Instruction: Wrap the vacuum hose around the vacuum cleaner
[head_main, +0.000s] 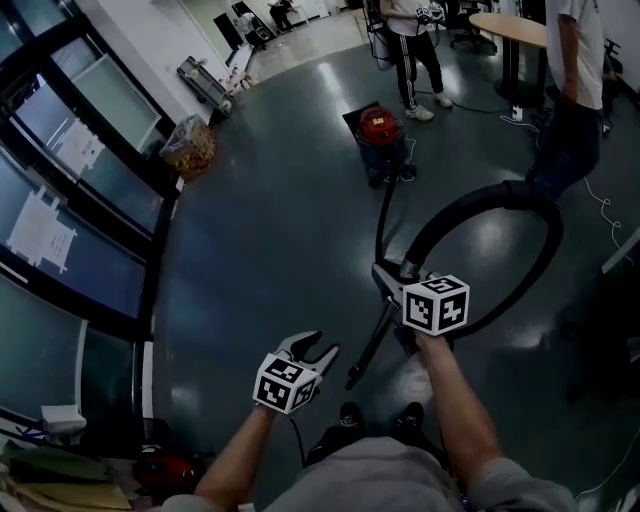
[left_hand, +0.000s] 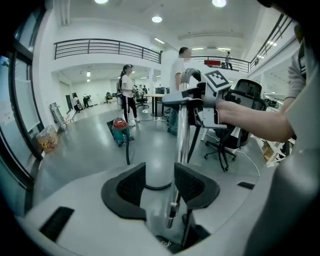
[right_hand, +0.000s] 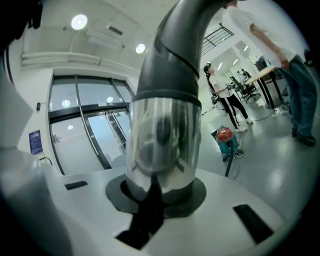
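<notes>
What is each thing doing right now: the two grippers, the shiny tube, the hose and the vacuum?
left hand-held gripper: open, gripping nothing.
right hand-held gripper: shut on the metal wand.
metal wand: held up, slanting down toward the floor.
vacuum hose: unwrapped, curving in a big loop.
vacuum cleaner: upright on the floor, with the vacuum hose leading to it.

Left hand-held gripper (head_main: 318, 346) bears black-and-white marker cube (head_main: 287, 383).

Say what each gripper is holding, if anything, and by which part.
The right gripper is shut on the vacuum's metal wand, at its end just below the grey hose cuff. The left gripper holds nothing; its jaws stand apart.
</notes>
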